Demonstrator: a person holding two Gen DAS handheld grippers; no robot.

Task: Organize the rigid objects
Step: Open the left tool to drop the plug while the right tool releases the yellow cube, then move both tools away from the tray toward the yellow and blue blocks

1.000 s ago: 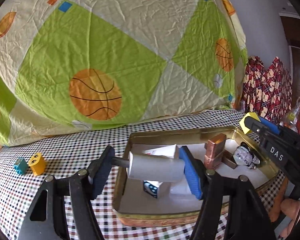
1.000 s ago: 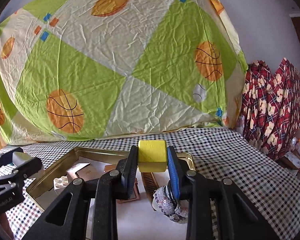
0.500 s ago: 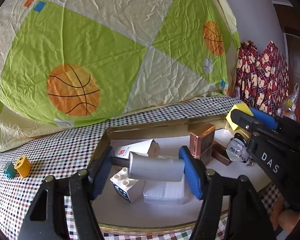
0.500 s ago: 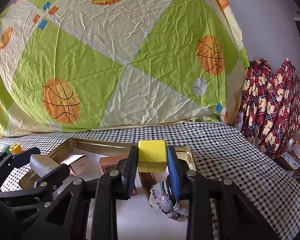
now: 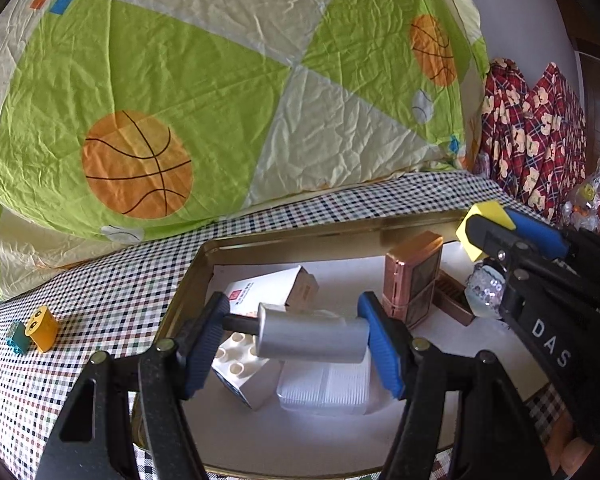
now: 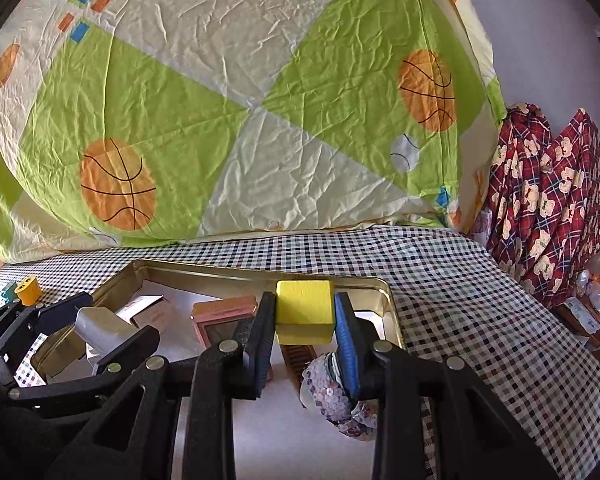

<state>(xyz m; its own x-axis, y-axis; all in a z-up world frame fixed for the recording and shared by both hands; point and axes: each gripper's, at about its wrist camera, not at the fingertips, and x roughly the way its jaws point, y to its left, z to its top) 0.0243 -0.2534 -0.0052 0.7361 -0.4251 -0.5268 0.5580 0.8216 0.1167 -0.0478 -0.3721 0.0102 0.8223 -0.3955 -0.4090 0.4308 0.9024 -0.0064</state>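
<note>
My left gripper [image 5: 296,340] is shut on a silver cylinder with a black stem [image 5: 312,339], held lengthwise above the left part of the gold tray [image 5: 284,242]. My right gripper [image 6: 304,330] is shut on a yellow block [image 6: 305,312] above the tray's right part [image 6: 392,292]; the block also shows in the left wrist view [image 5: 485,229]. Below the cylinder lie a white studded brick [image 5: 244,372], a white ribbed box [image 5: 328,388] and a white carton [image 5: 272,290]. A copper box [image 5: 414,280] stands upright.
A yellow face block [image 5: 42,328] and a teal block [image 5: 17,336] sit on the checked cloth left of the tray. A sequined pouch [image 6: 336,392] and a brown ridged piece [image 6: 298,356] lie in the tray. A basketball-print sheet hangs behind; red plaid fabric stands at right.
The left gripper has moved forward over the tray with the cylinder, so the tray's contents look larger. The right gripper has held its block over the tray with little change.
</note>
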